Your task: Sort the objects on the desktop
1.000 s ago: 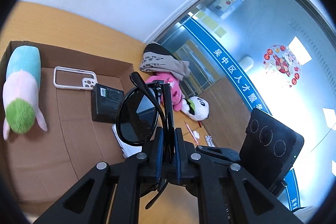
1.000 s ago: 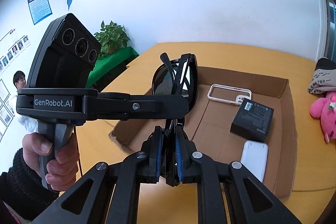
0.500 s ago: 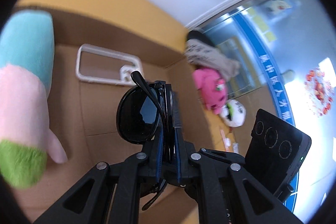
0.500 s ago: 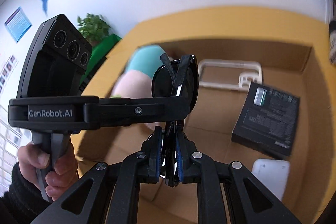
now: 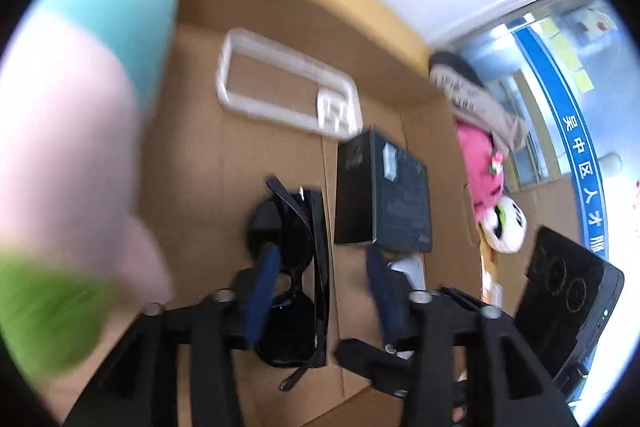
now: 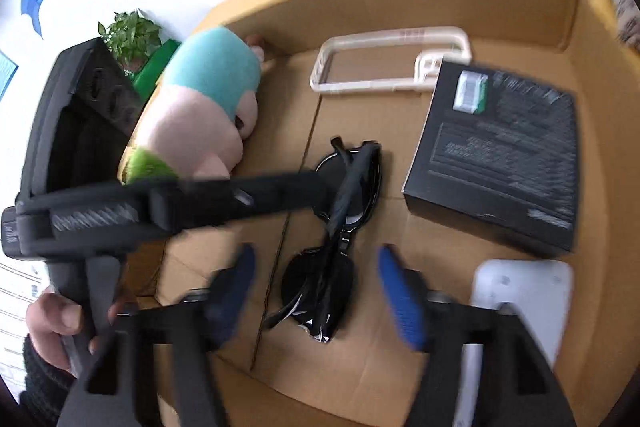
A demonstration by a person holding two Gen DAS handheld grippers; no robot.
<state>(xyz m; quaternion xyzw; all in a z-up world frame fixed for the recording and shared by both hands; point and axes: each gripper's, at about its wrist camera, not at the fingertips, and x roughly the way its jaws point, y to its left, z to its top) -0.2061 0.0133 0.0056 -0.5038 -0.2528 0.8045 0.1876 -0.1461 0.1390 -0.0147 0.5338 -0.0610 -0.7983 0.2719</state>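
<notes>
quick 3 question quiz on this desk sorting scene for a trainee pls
1. True or false: the sunglasses lie inside the cardboard box.
2. Which thing lies between the sunglasses and the box's left wall in the right wrist view? A) black carton B) plush toy C) phone case
3. Fill in: the jaws of the right gripper and the left gripper are both ____, with no pad pressing on the sunglasses.

Key
1. True
2. B, the plush toy; the black carton and phone case lie elsewhere.
3. opening
</notes>
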